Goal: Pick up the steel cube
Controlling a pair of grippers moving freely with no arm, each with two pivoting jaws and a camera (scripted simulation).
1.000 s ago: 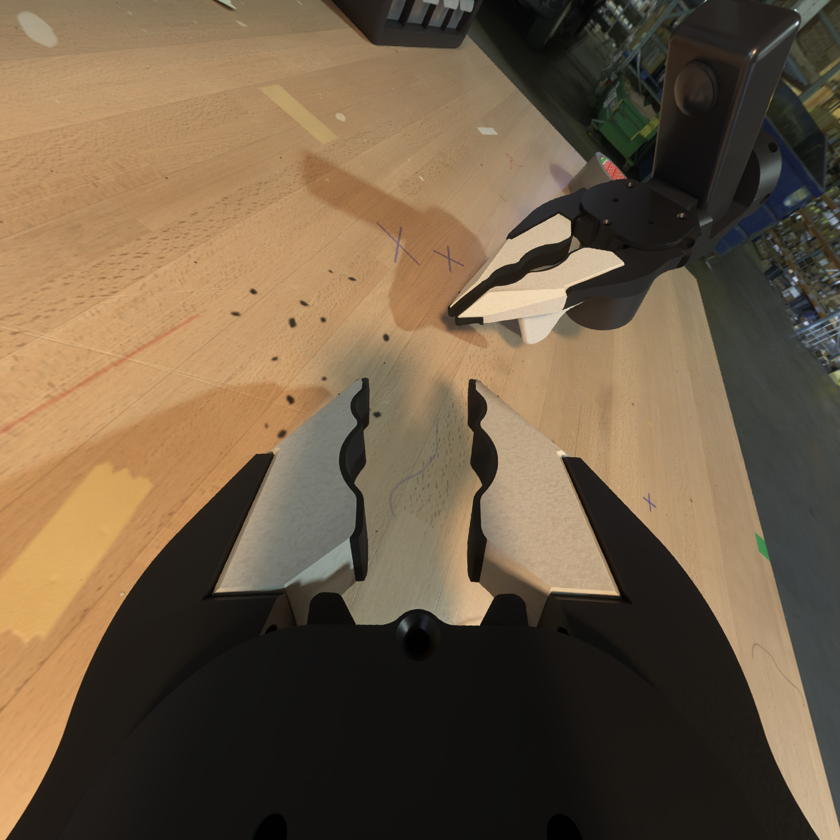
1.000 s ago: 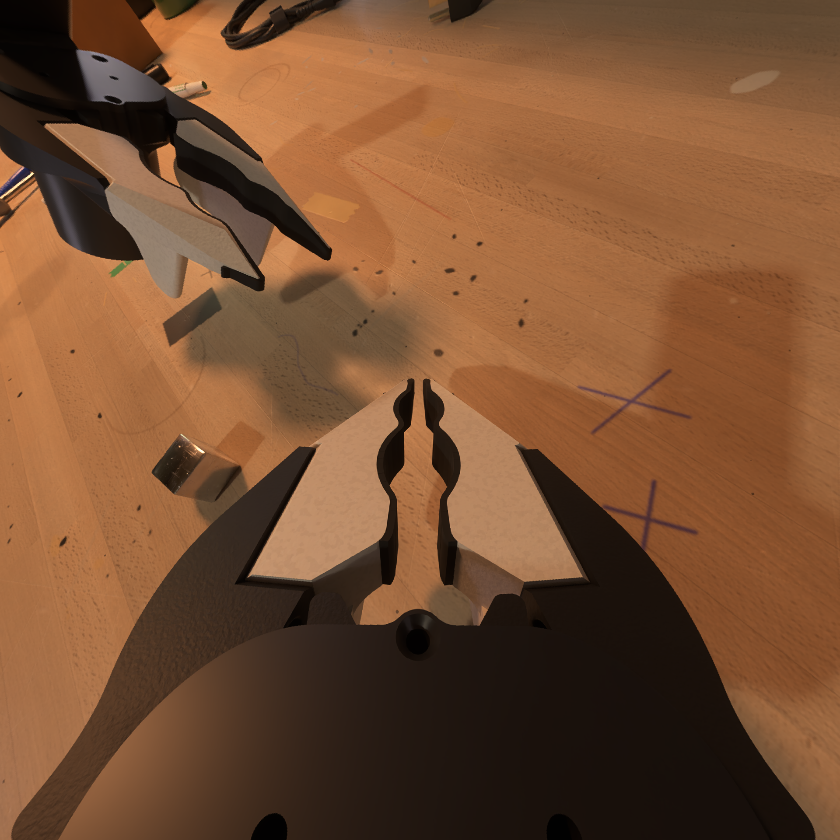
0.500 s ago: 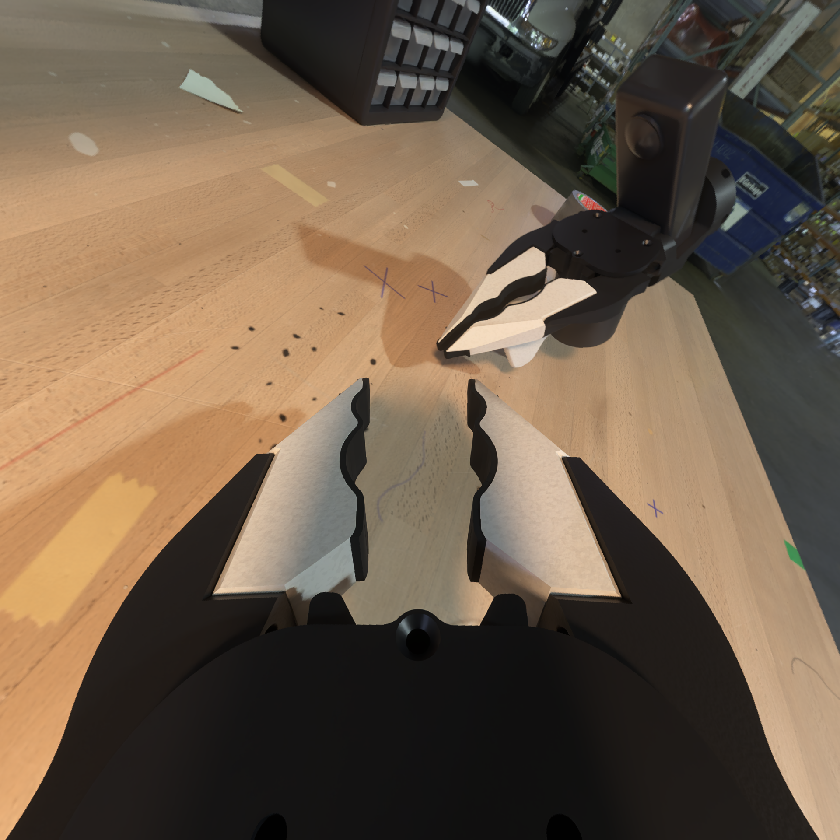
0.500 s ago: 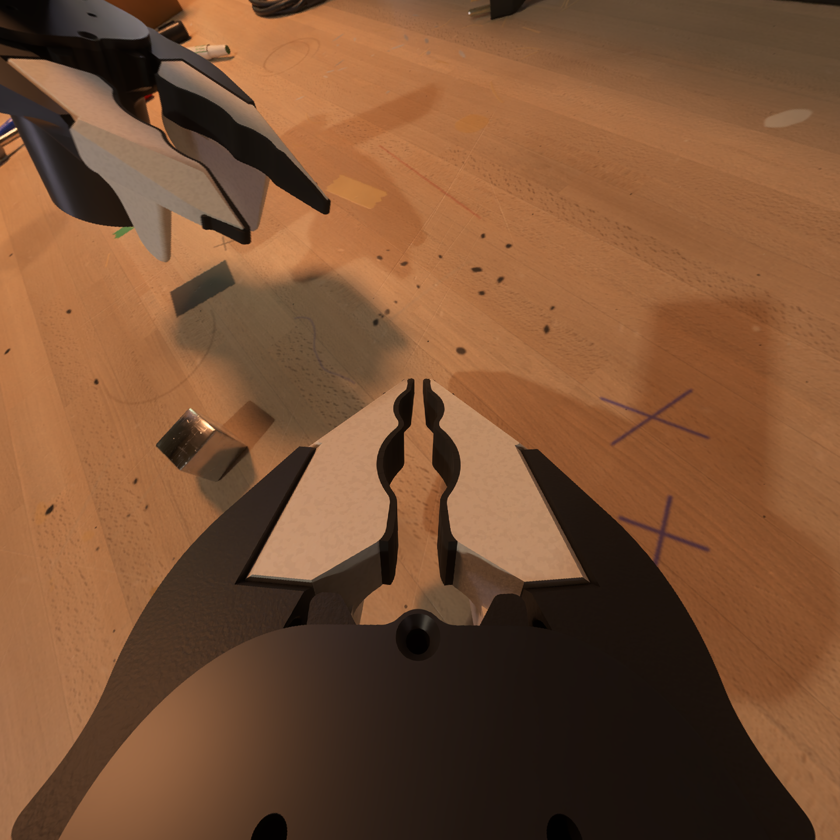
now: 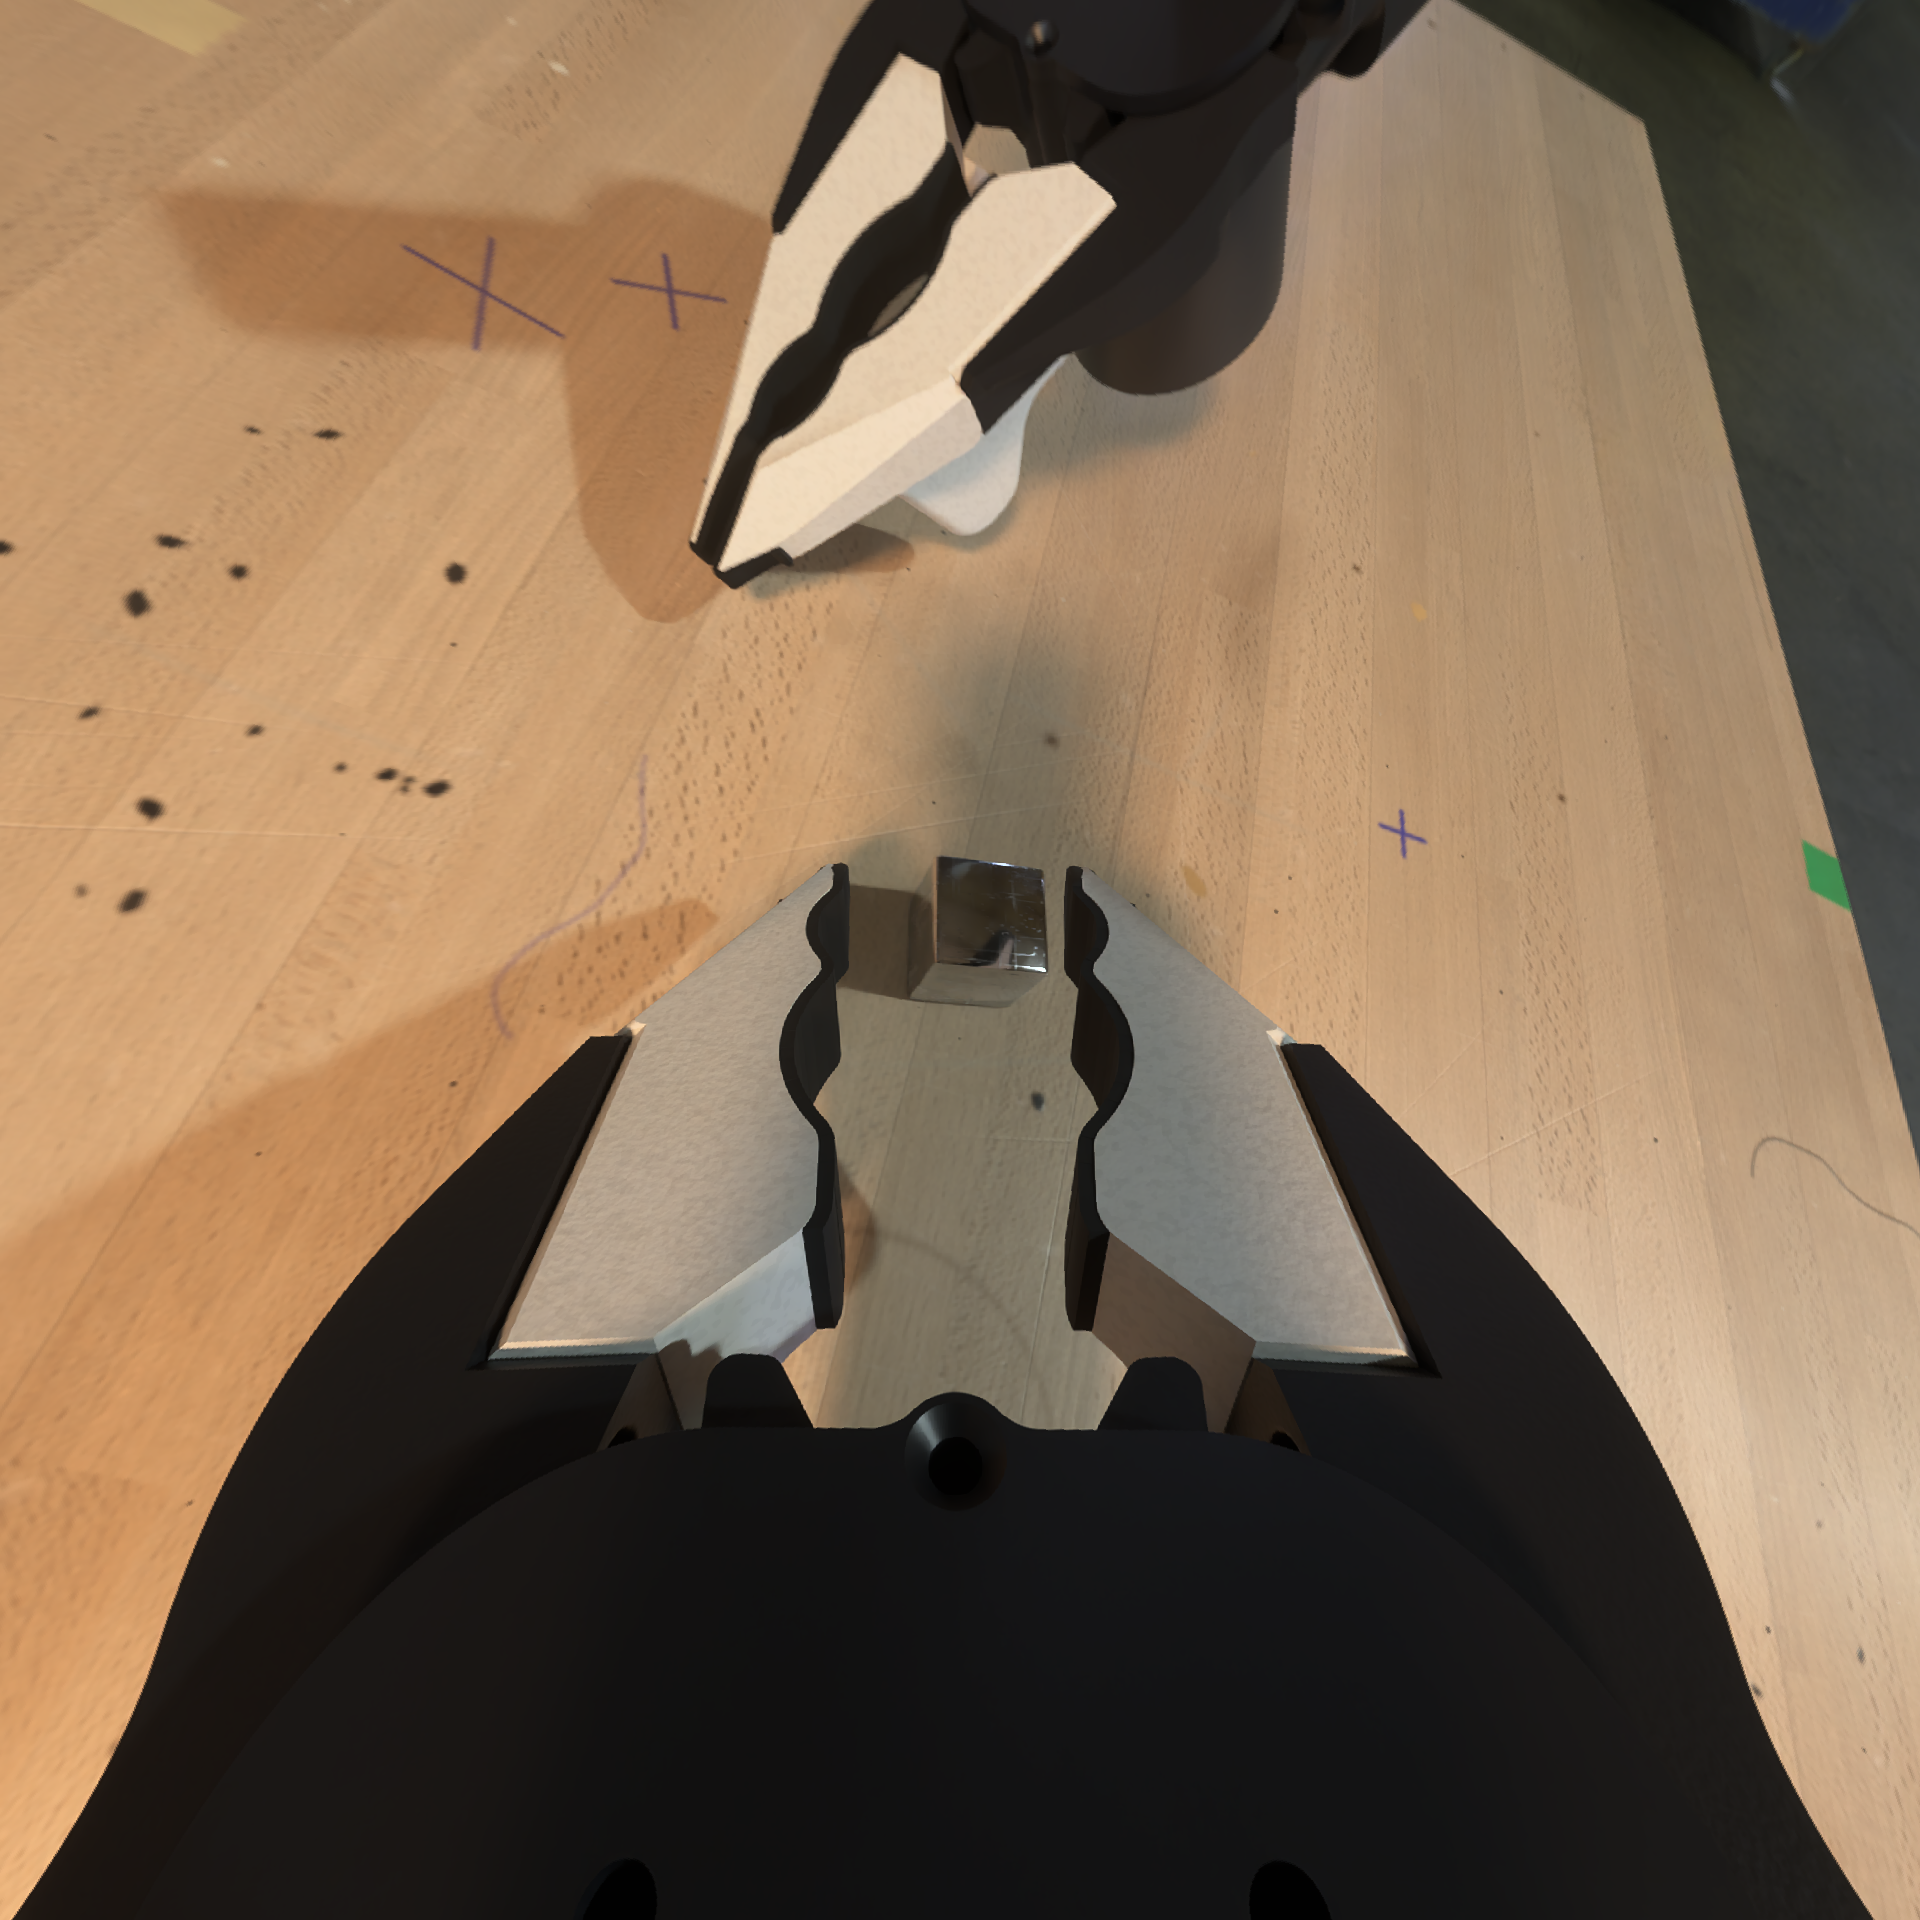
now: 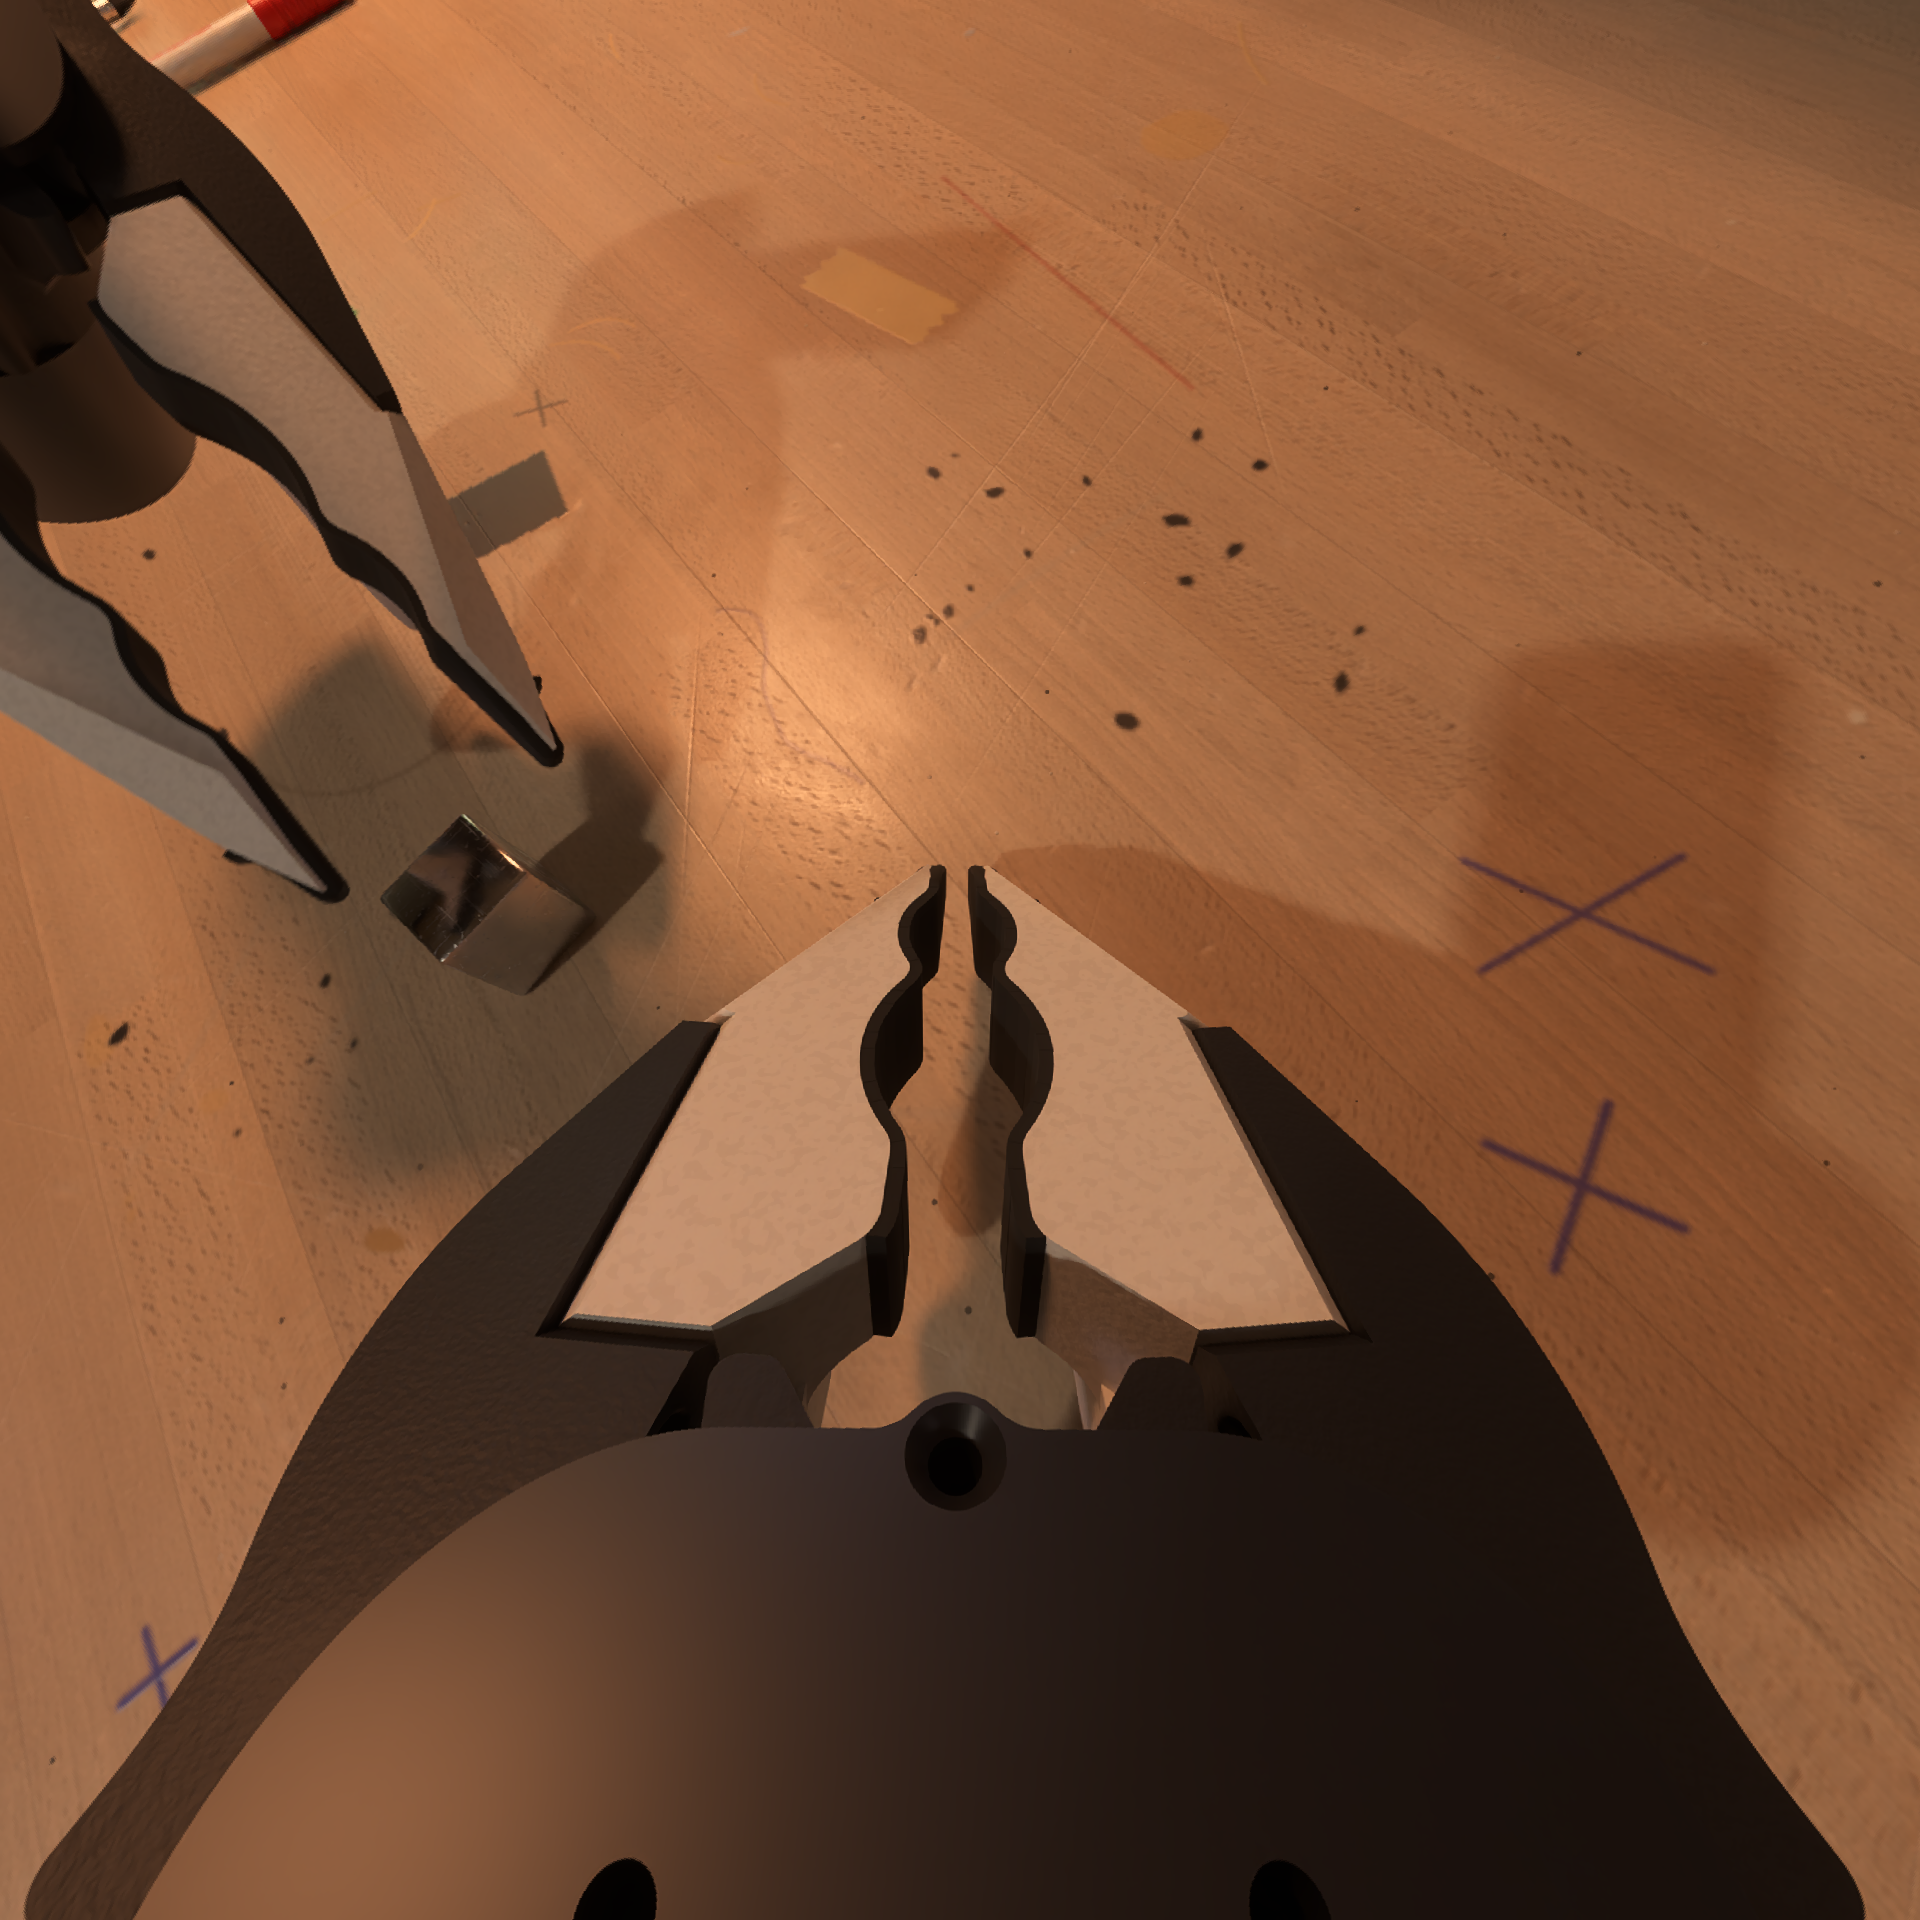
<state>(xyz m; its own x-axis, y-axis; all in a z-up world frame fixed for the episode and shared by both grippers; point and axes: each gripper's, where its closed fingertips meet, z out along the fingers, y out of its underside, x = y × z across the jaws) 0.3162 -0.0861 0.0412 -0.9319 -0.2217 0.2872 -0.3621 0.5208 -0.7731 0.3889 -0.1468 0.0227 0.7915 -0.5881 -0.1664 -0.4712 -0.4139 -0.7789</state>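
The steel cube [image 5: 987,930] is small and shiny and rests on the wooden table. In the left wrist view it sits between the tips of my left gripper [image 5: 956,883], closer to the right finger and not touched by either. The left gripper is open and low over the table. The right wrist view shows the cube [image 6: 483,914] just ahead of the left gripper's [image 6: 436,816] spread fingertips. My right gripper [image 6: 958,878] is shut and empty, off to the cube's side. It also shows in the left wrist view [image 5: 722,561], beyond the cube.
The table's right edge [image 5: 1662,416] runs close by, with dark floor beyond it. A green tape mark [image 5: 1825,873], purple crosses [image 6: 1584,914], a yellow tape patch [image 6: 878,294], a grey tape patch [image 6: 509,499] and a red and white pen [image 6: 260,21] lie on the wood.
My left gripper has tipped down and dropped towards the table, bringing the cube between its open fingertips. The right gripper stays shut and now appears much closer.
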